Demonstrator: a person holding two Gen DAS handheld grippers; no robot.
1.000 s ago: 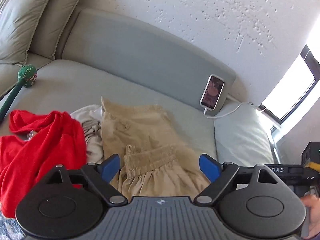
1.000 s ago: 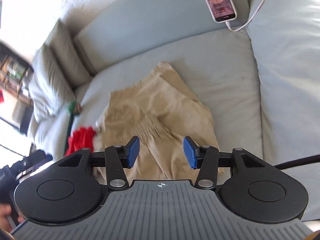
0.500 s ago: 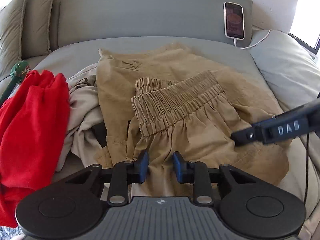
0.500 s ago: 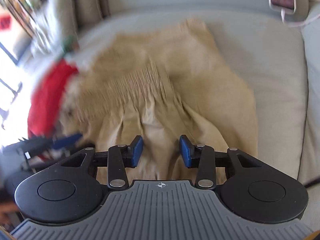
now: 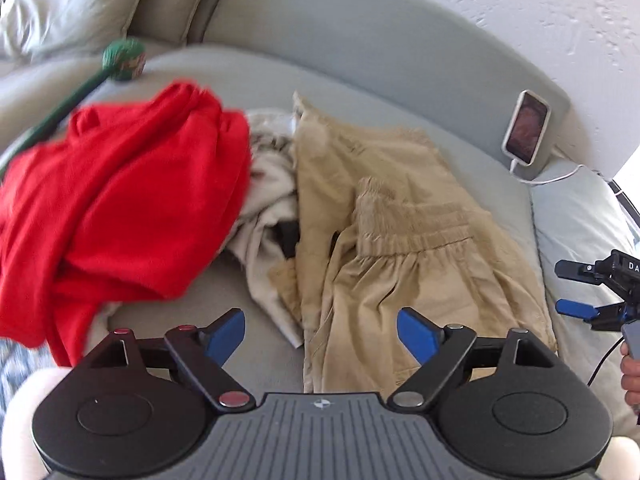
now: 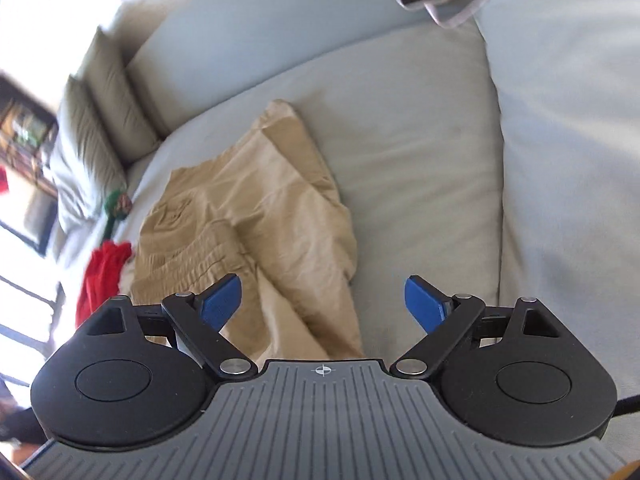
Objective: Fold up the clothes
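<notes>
Tan shorts (image 5: 404, 240) with an elastic waistband lie crumpled on the grey sofa seat (image 5: 240, 84); they also show in the right wrist view (image 6: 256, 220). A red garment (image 5: 120, 192) is heaped to their left, with a pale garment (image 5: 268, 184) between them. My left gripper (image 5: 320, 332) is open and empty above the near edge of the shorts. My right gripper (image 6: 322, 304) is open and empty over the shorts' right edge; it also shows at the far right of the left wrist view (image 5: 580, 292).
A phone (image 5: 526, 128) on a white cable leans against the sofa back. A green stick toy (image 5: 120, 60) lies at the back left. Cushions (image 5: 80, 4) stand at the left and a pale cushion (image 5: 576, 208) at the right.
Both grippers have opened wide since half a second ago. Both have pulled back from the shorts, and the views have swung.
</notes>
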